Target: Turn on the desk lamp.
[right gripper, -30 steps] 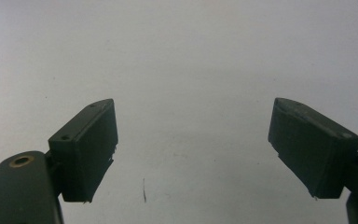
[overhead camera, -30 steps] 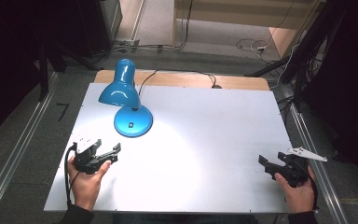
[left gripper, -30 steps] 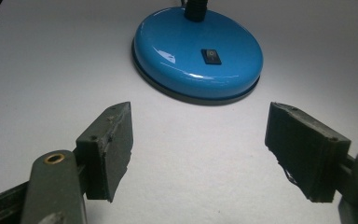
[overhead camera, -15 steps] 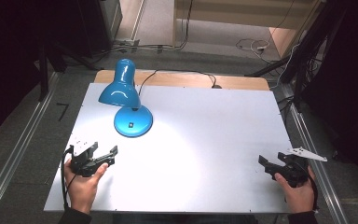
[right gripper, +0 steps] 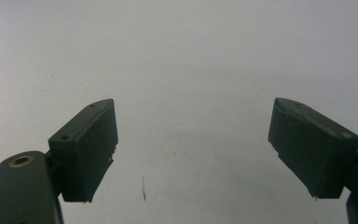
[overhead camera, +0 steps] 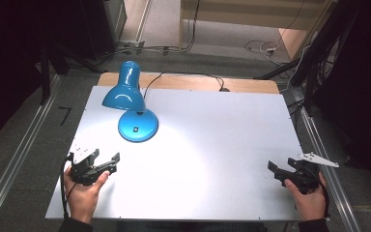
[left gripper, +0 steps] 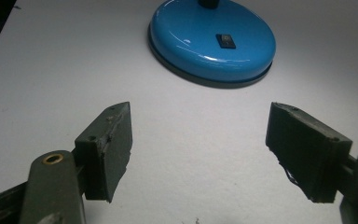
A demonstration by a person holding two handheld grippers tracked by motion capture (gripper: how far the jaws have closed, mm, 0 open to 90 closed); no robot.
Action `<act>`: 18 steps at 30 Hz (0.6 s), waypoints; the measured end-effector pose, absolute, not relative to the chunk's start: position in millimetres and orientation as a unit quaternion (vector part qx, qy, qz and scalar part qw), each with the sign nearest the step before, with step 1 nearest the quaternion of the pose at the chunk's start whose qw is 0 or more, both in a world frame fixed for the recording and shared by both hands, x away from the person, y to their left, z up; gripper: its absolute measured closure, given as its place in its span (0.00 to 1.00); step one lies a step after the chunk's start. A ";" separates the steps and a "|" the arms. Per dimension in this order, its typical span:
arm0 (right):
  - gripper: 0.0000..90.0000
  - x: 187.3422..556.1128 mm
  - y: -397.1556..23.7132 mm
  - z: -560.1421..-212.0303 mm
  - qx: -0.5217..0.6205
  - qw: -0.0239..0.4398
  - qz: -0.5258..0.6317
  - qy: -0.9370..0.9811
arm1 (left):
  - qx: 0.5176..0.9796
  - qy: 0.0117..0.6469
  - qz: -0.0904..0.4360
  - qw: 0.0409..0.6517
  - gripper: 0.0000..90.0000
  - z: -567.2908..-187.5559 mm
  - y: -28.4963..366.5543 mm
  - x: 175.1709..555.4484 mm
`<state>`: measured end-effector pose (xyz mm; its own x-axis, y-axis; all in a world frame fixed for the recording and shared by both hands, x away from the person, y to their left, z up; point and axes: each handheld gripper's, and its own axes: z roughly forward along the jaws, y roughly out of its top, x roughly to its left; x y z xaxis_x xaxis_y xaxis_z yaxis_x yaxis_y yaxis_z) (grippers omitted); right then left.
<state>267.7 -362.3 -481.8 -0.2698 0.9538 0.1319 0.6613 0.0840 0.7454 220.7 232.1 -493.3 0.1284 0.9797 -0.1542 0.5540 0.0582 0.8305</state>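
A glossy blue desk lamp with a round domed base is seen standing on the far left part of the flat white table, its bell-shaped shade tilted down toward the table's left side and its black cord trailed off over the far edge. The left hand-held gripper is held low at the near left, jaws spread wide and empty, pointed toward the lamp base, whose stem is cut off in the left gripper view. The right hand-held gripper is held at the near right edge, jaws likewise spread over bare table.
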 end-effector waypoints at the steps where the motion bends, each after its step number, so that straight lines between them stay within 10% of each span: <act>1: 0.16 267.7 -362.2 -481.8 0.570 0.200 0.365 0.709 | 0.633 0.606 0.263 0.404 0.27 -493.3 232.2 220.4; 18: 0.16 267.5 -362.6 -481.9 0.572 0.201 0.363 0.708 | 0.632 0.613 0.261 0.395 0.26 -495.5 238.3 216.1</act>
<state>267.5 -362.6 -481.9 -0.2653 0.9553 0.1307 0.6643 0.0829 0.7428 216.1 238.3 -495.5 0.1109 0.9818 -0.1544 0.5689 0.0647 0.8198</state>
